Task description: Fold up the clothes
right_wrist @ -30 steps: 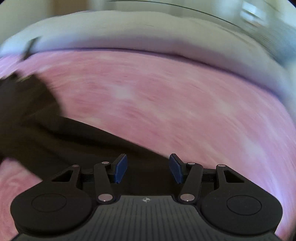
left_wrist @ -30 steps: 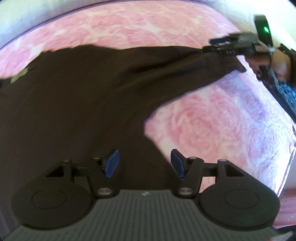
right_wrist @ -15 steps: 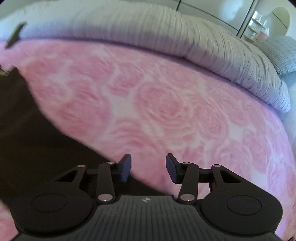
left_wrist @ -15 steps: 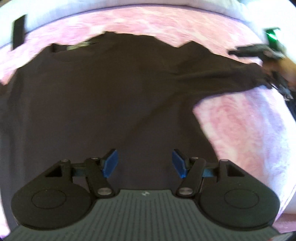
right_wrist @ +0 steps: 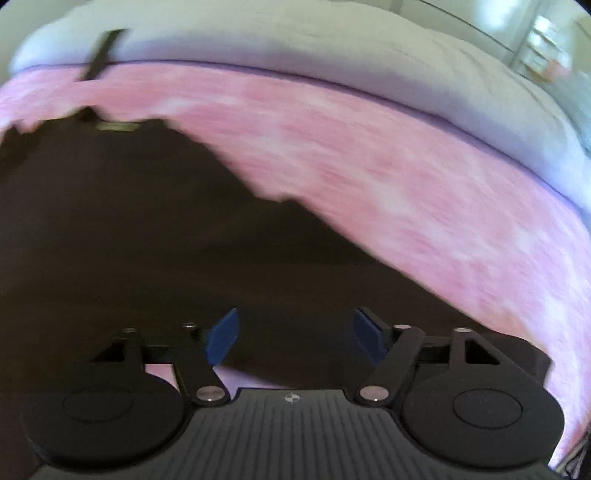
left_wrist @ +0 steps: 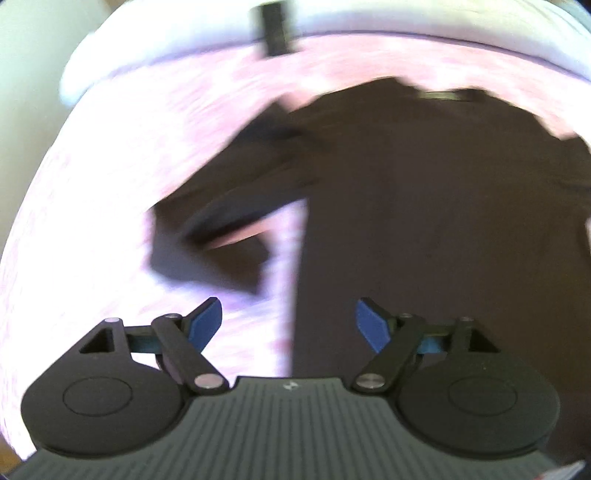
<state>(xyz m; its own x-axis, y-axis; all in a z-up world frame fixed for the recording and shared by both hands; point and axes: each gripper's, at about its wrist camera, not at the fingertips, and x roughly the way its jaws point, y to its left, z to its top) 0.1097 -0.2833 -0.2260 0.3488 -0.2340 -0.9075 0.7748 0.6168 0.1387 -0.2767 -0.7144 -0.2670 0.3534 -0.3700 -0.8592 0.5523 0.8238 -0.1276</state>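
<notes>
A dark brown long-sleeved shirt [left_wrist: 424, 206] lies spread on the pink rose-patterned bedcover [left_wrist: 110, 221], collar at the far end. Its left sleeve [left_wrist: 221, 225] is bent and rumpled beside the body. My left gripper [left_wrist: 290, 326] is open and empty, above the shirt's left edge near the hem. In the right wrist view the shirt [right_wrist: 129, 229] fills the left and middle, with its right sleeve [right_wrist: 369, 273] running toward the lower right. My right gripper [right_wrist: 295, 338] is open and empty above that sleeve. Both views are motion-blurred.
A white-grey duvet [right_wrist: 295, 48] lies folded along the far side of the bed. A small dark strap or tag [left_wrist: 275, 27] lies at its edge, also in the right wrist view [right_wrist: 101, 53]. Furniture [right_wrist: 546, 48] shows at the far right.
Both grippers have swung left across the shirt. The right gripper's jaws have opened wider and it now sits over the right sleeve. The left view now shows the left sleeve.
</notes>
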